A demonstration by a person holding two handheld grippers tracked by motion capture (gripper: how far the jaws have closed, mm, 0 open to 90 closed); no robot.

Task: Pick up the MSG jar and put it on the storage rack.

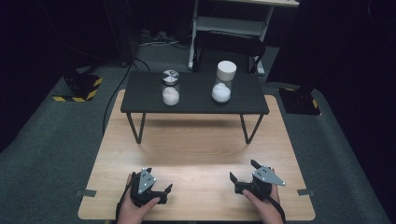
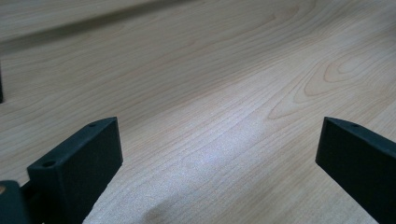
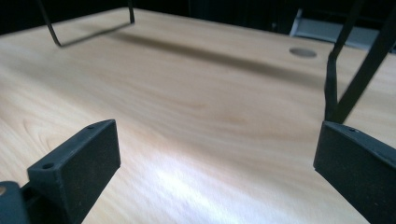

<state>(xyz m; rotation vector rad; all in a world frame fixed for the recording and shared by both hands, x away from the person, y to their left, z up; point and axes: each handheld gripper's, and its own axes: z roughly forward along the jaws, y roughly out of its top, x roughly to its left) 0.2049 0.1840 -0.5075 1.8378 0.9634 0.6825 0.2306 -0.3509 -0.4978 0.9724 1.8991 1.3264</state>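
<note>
Near the front edge of the wooden tabletop I hold my left gripper, its jaws spread wide with nothing between them, pointing toward the middle of the front edge. Toward the front right corner sits my right gripper, jaws equally wide and empty, angled inward and a little away from me. Both rest low over the wood, each in a hand that comes in over the front edge, well apart from one another. Along the left gripper's jaws I see bare wood grain; along the right gripper's jaws I see wood and the thin black legs of the small black table standing across the far half of the tabletop. On that black table stand two clear jars with white contents: one with a metal lid left of its centre, one with a white lid right of centre, both upright, far from both grippers.
</note>
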